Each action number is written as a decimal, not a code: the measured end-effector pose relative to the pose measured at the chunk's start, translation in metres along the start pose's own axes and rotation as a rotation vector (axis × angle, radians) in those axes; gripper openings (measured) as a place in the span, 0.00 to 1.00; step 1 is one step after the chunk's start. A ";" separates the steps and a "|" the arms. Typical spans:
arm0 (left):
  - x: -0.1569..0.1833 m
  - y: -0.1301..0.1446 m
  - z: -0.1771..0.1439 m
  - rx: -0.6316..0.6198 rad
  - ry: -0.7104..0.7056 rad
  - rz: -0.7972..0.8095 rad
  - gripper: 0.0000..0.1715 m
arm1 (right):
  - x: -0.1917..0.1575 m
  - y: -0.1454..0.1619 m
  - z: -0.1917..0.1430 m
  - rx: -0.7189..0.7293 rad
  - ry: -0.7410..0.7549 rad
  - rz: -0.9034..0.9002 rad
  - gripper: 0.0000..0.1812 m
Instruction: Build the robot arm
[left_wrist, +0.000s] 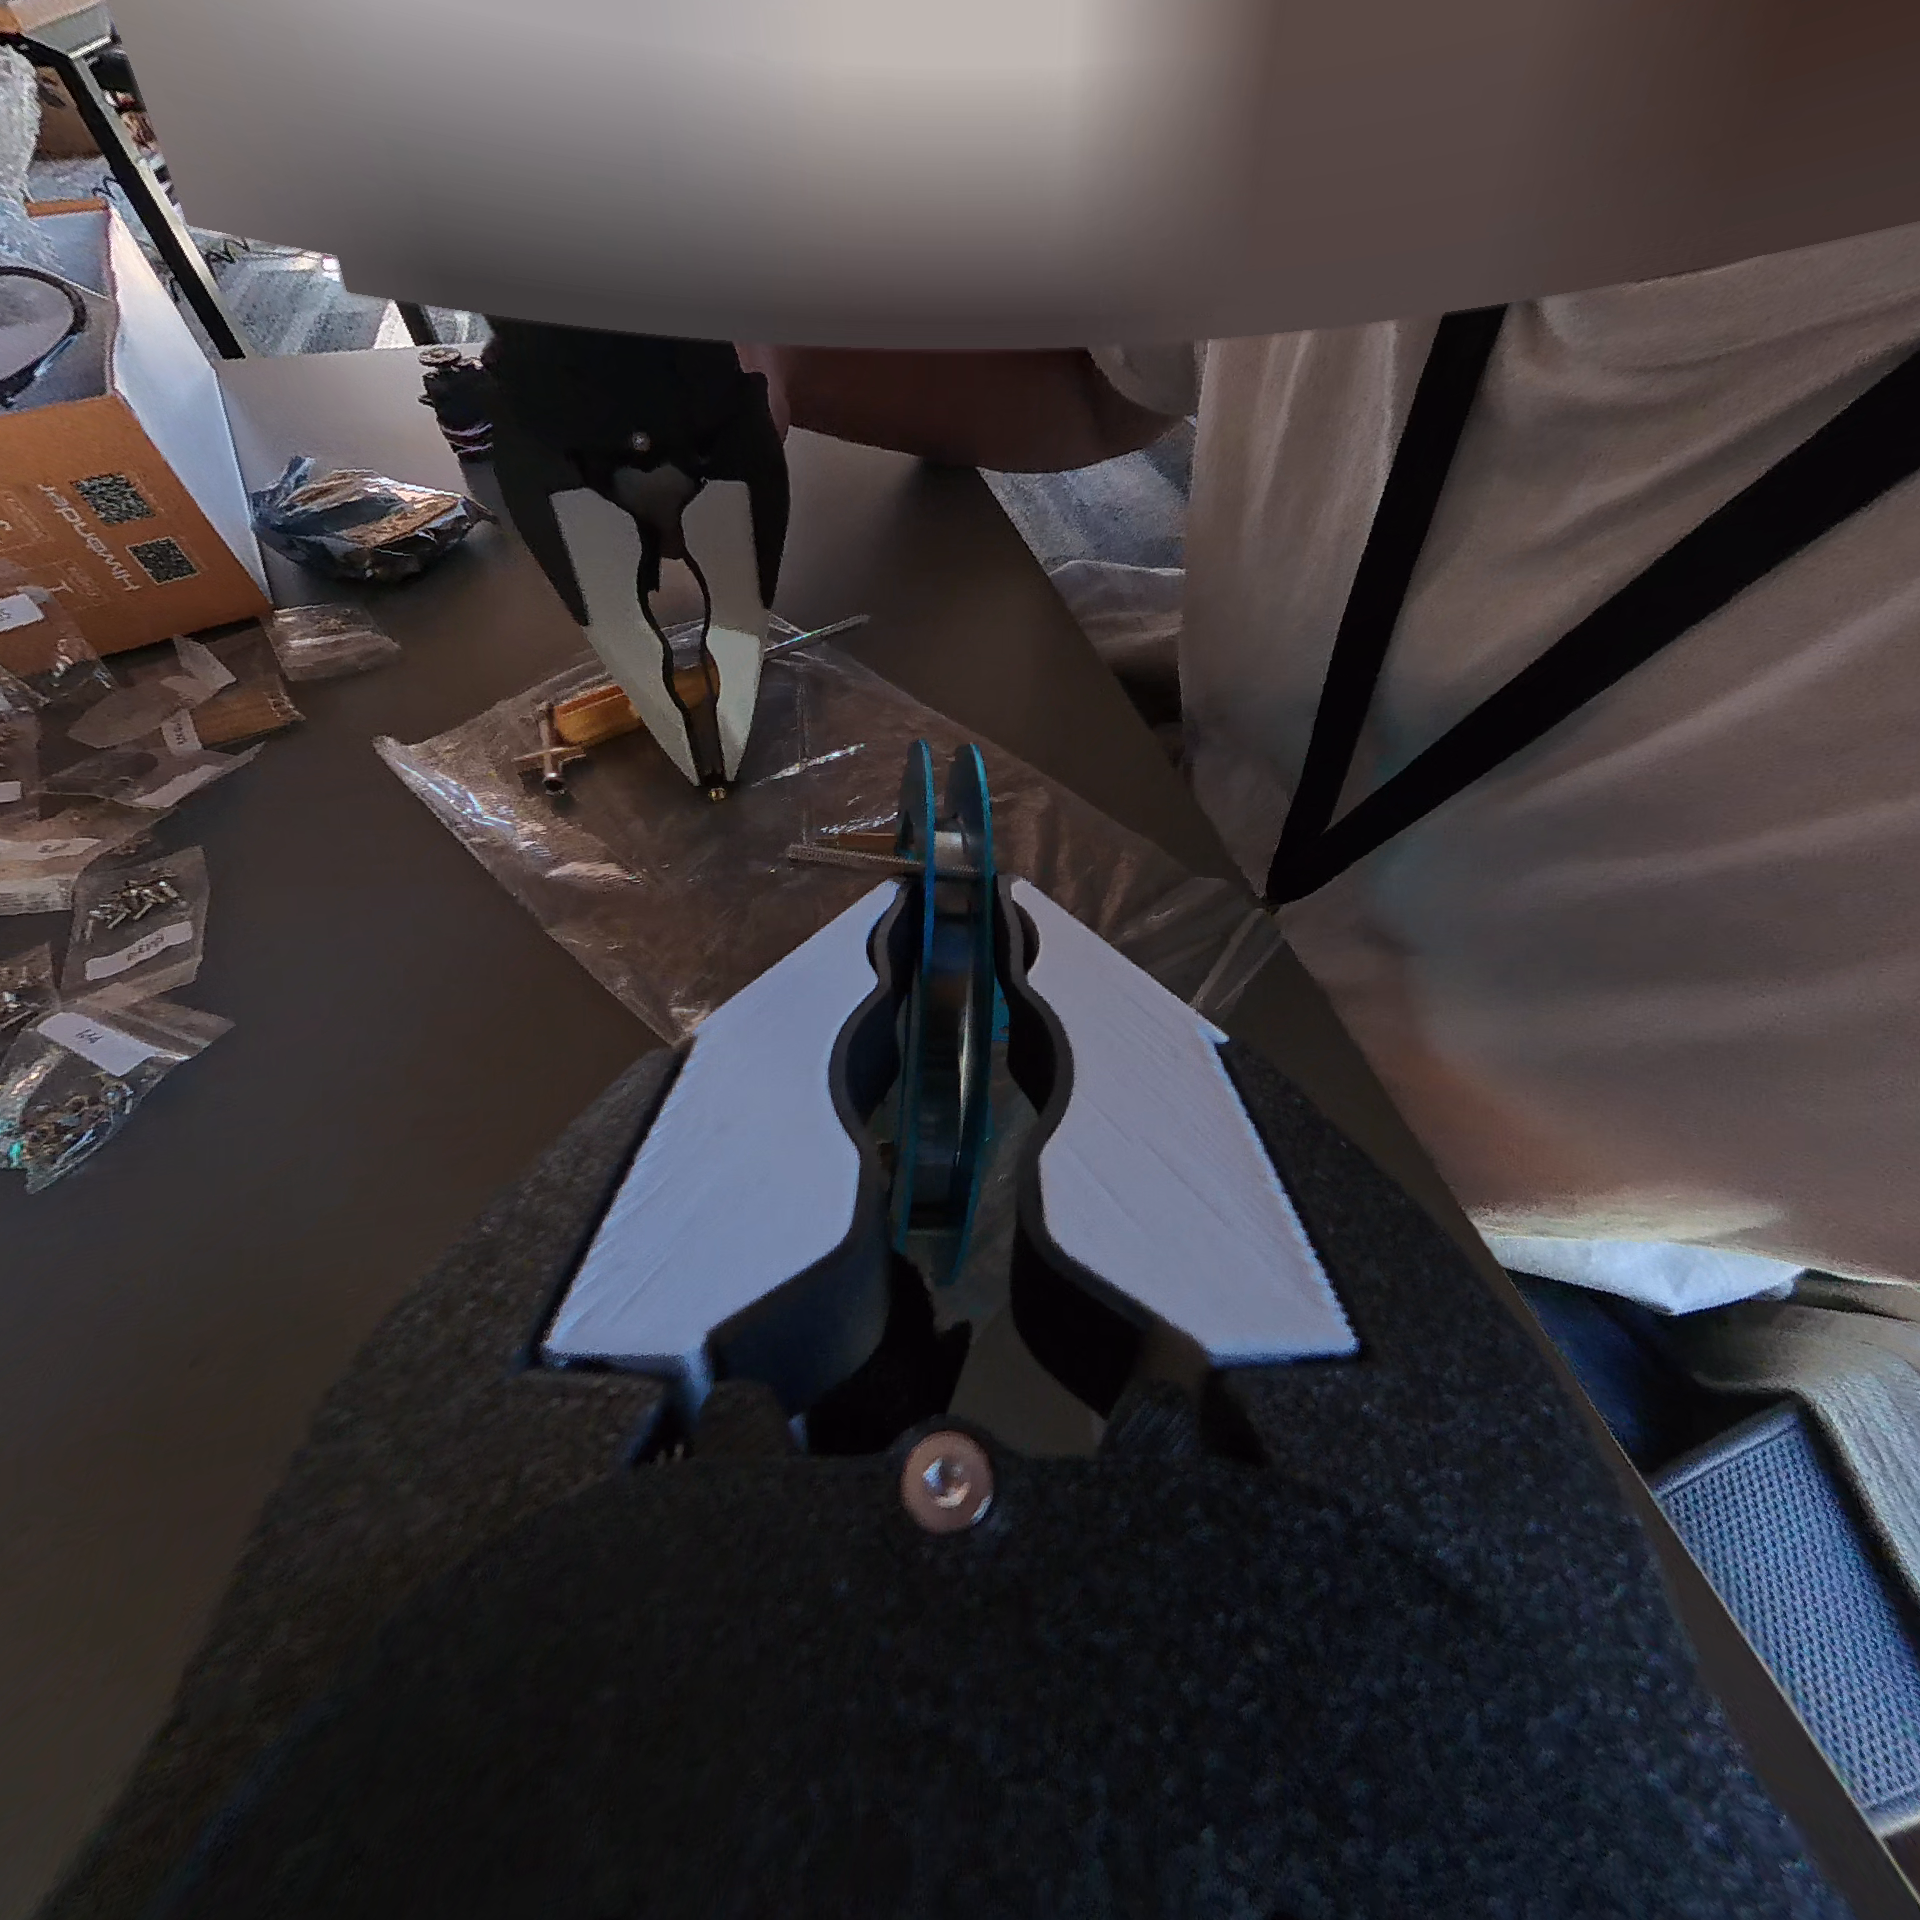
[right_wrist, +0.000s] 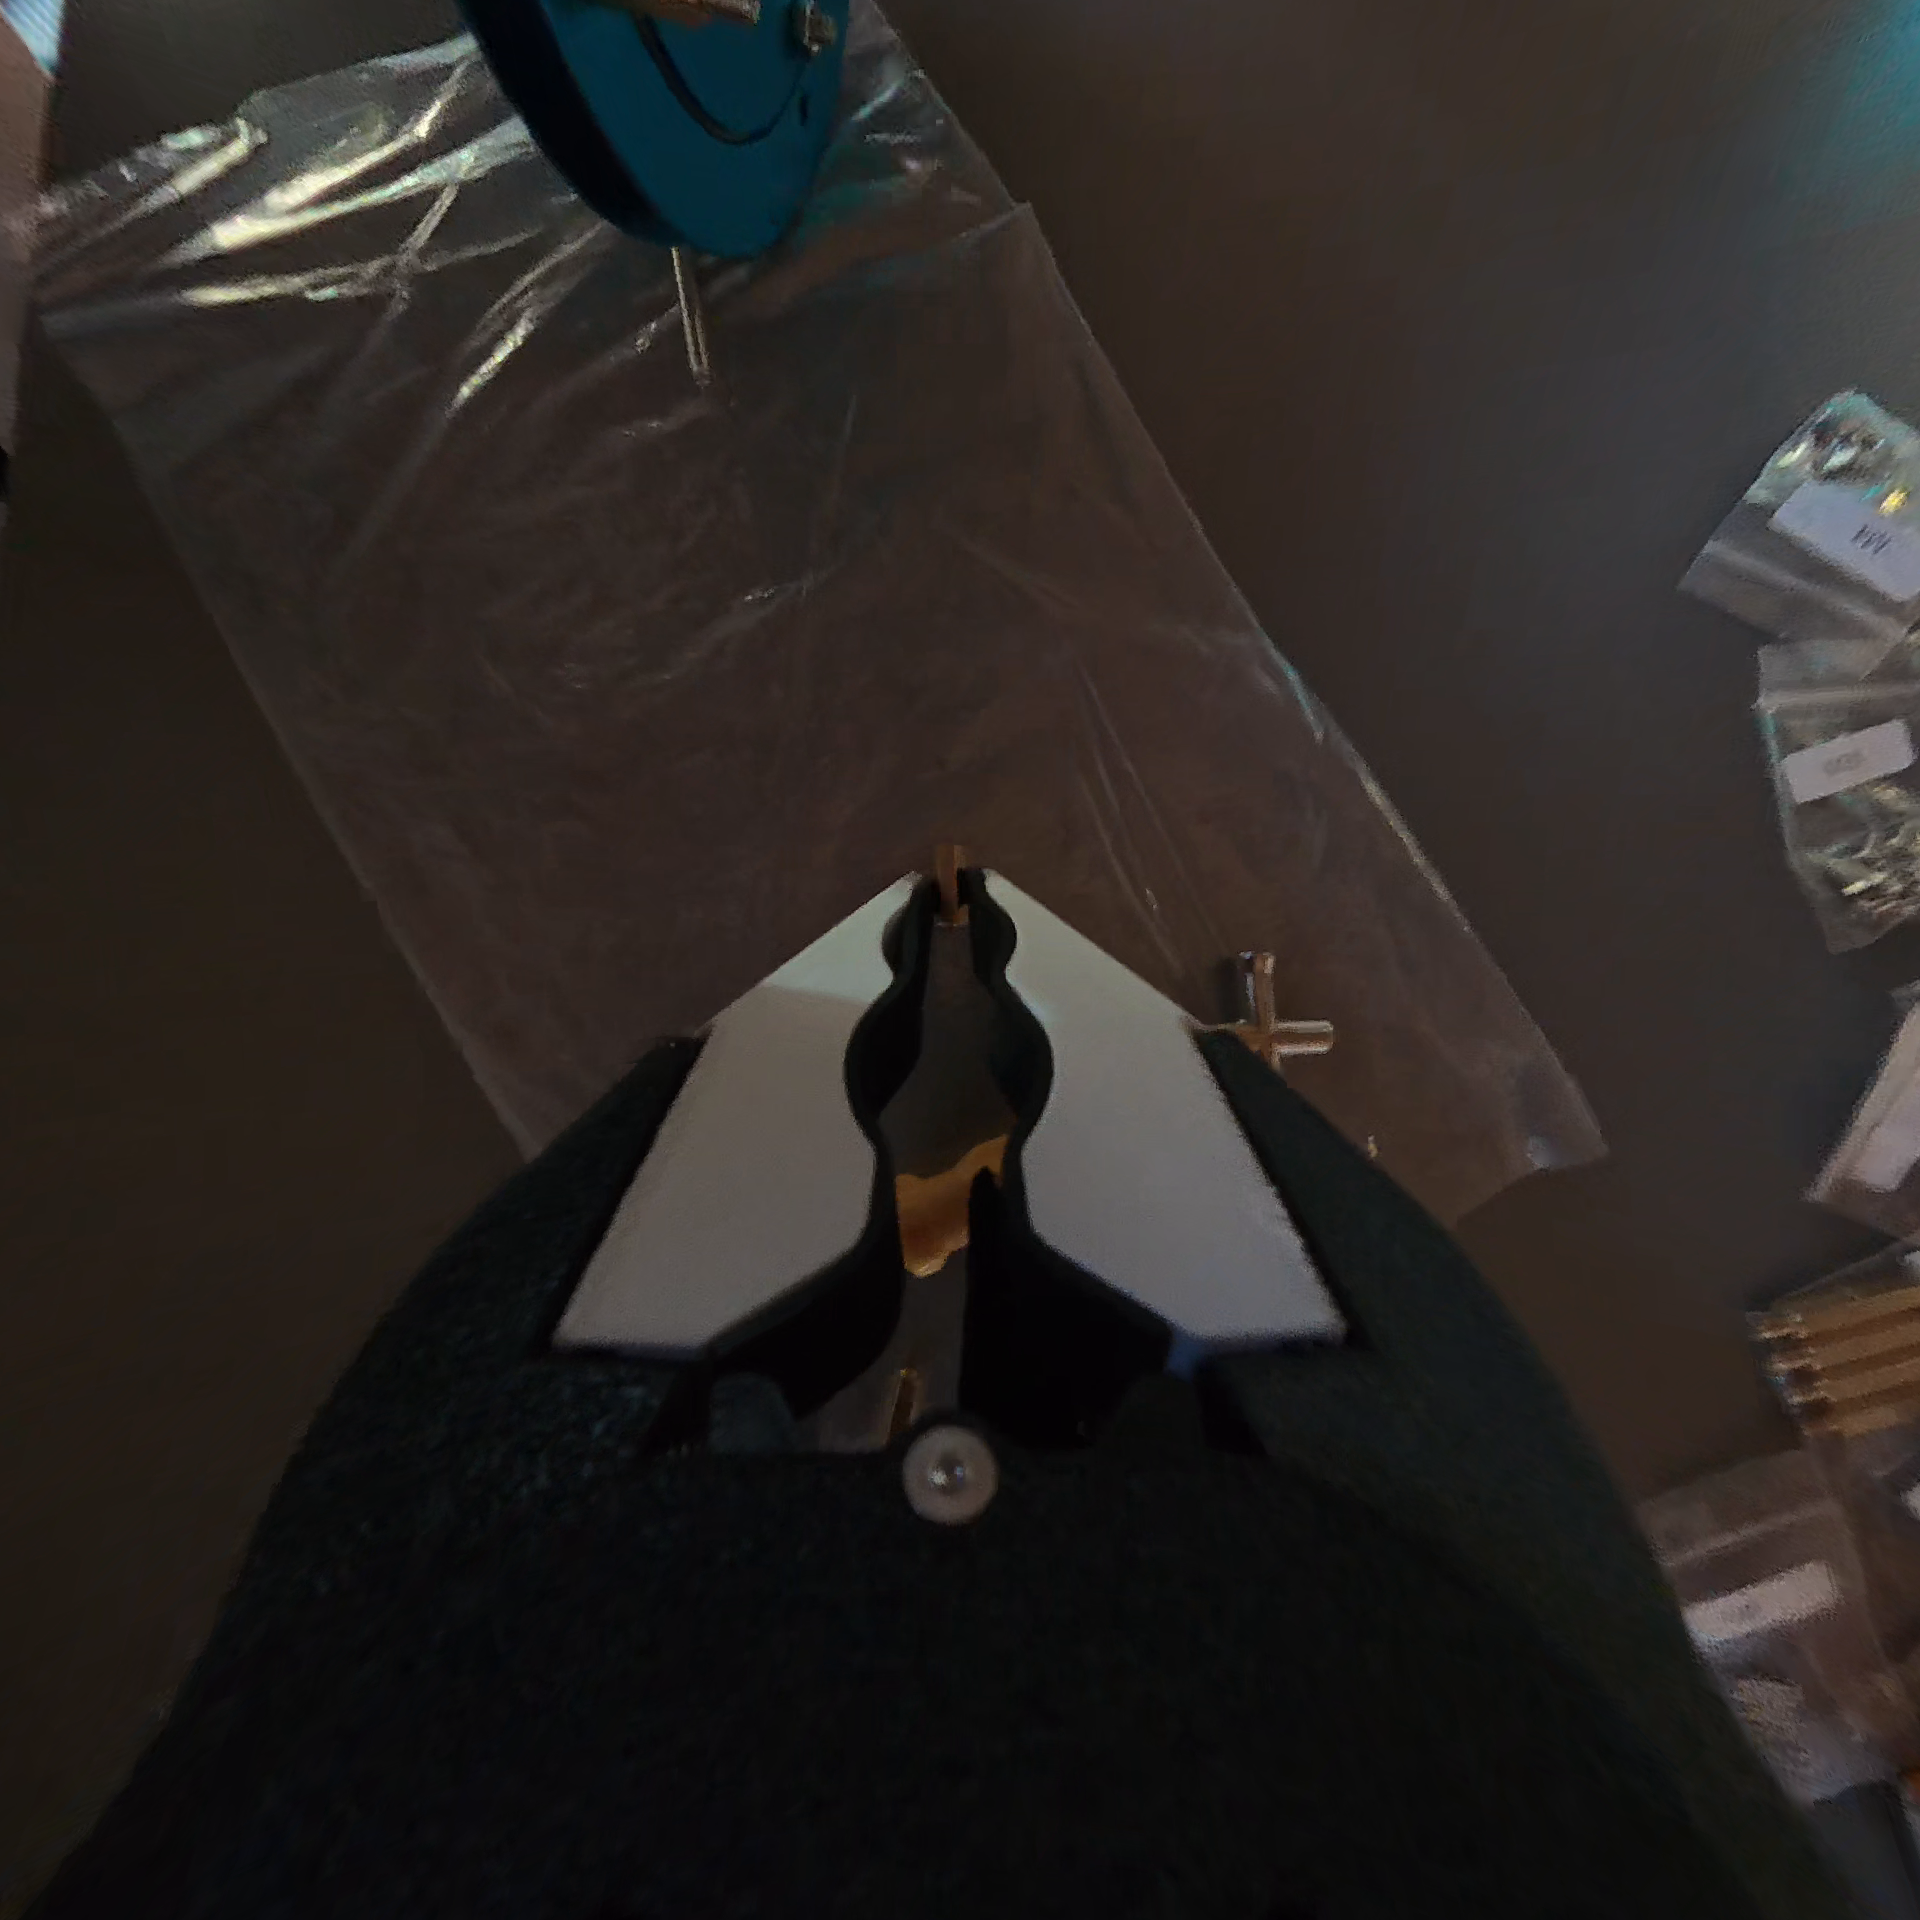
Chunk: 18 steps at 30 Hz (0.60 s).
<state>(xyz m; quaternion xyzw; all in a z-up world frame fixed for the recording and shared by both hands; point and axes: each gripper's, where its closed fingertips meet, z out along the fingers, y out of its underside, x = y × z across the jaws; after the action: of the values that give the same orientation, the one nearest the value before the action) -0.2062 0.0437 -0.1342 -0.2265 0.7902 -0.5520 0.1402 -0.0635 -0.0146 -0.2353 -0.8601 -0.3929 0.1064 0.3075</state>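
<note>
My left gripper (left_wrist: 948, 894) is shut on a pair of blue round plates (left_wrist: 943, 831) held on edge, with a thin threaded rod (left_wrist: 847, 856) sticking out to the left through them. The plates also show at the top of the right wrist view (right_wrist: 717, 114), with the rod (right_wrist: 691, 317) hanging below. My right gripper (right_wrist: 951, 883) is shut on a small brass standoff (right_wrist: 948, 868) at its tips, over a clear plastic bag (right_wrist: 623, 582). The right gripper shows in the left wrist view (left_wrist: 712, 779), tips down on the bag (left_wrist: 644, 862).
A small cross-shaped metal wrench (right_wrist: 1273, 1023) lies on the bag beside my right gripper. Several bags of small hardware (left_wrist: 114, 935) lie on the dark table (left_wrist: 343, 1039). An orange and white cardboard box (left_wrist: 125, 468) stands at the far left. A person in a light shirt (left_wrist: 1610, 727) sits at the right. Some 20 centimetres of space lies between my two pairs of fingers.
</note>
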 end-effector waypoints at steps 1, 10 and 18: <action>0.000 0.000 0.000 0.006 0.006 -0.004 0.08 | 0.005 -0.004 -0.001 -0.003 0.044 -0.064 0.02; 0.012 0.000 -0.004 0.057 0.125 -0.054 0.07 | 0.004 -0.156 -0.007 0.414 0.216 -0.668 0.03; 0.017 0.000 -0.003 0.076 0.168 -0.069 0.07 | -0.007 -0.184 0.002 0.576 0.507 -1.078 0.03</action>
<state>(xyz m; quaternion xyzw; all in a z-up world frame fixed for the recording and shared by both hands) -0.2225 0.0378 -0.1327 -0.2009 0.7695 -0.6029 0.0629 -0.1812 0.0736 -0.1241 -0.4249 -0.6394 -0.1675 0.6185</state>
